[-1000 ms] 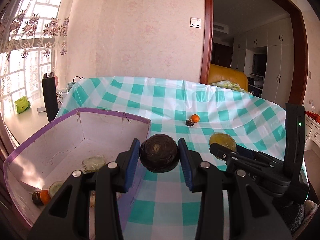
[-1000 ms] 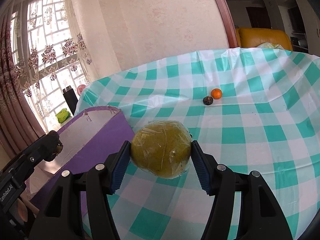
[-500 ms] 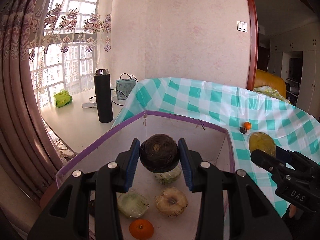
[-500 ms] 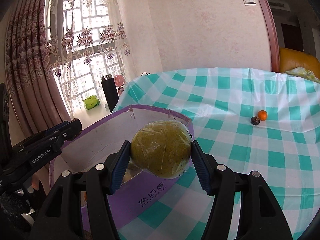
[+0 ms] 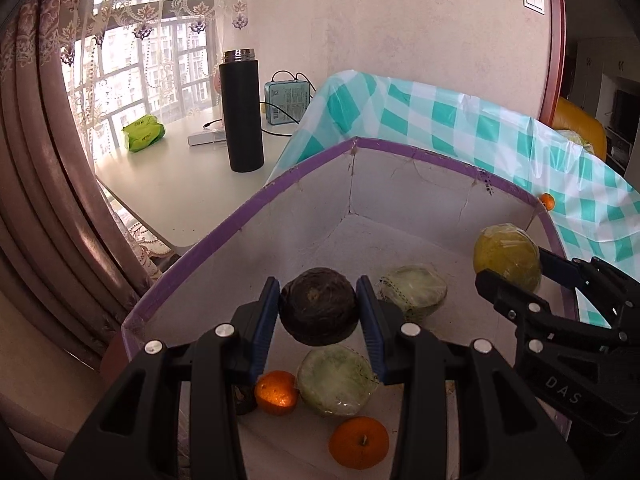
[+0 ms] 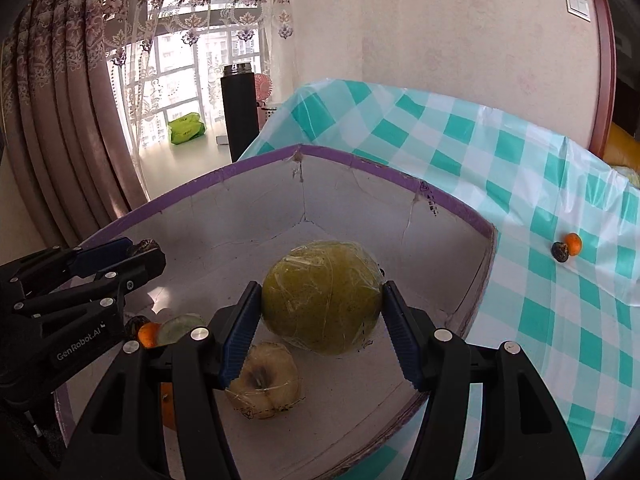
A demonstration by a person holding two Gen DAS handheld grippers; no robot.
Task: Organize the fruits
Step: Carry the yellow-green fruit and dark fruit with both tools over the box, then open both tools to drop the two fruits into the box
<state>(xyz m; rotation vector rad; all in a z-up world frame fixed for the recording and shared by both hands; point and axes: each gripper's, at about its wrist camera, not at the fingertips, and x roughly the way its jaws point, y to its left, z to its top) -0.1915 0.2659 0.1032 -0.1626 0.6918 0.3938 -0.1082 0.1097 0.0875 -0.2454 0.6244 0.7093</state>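
Over the purple-rimmed box (image 5: 304, 178), our left gripper (image 5: 318, 312) is clamped on a dark brown round fruit (image 5: 318, 306), directly above a wrapped green fruit (image 5: 336, 380) and two oranges on the box floor. Toward the box's right wall, our right gripper (image 6: 320, 308) grips a wrapped yellow-green pomelo (image 6: 322, 300), above bare floor beside a wrapped apple (image 6: 264, 384). We judge both drops lie straight down; the left needs a sideways nudge.

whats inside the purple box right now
Lying in the purple box: two oranges, two pale wrapped fruits and a wrapped apple. The grippers' fingers cover part of the floor, so more may lie there.
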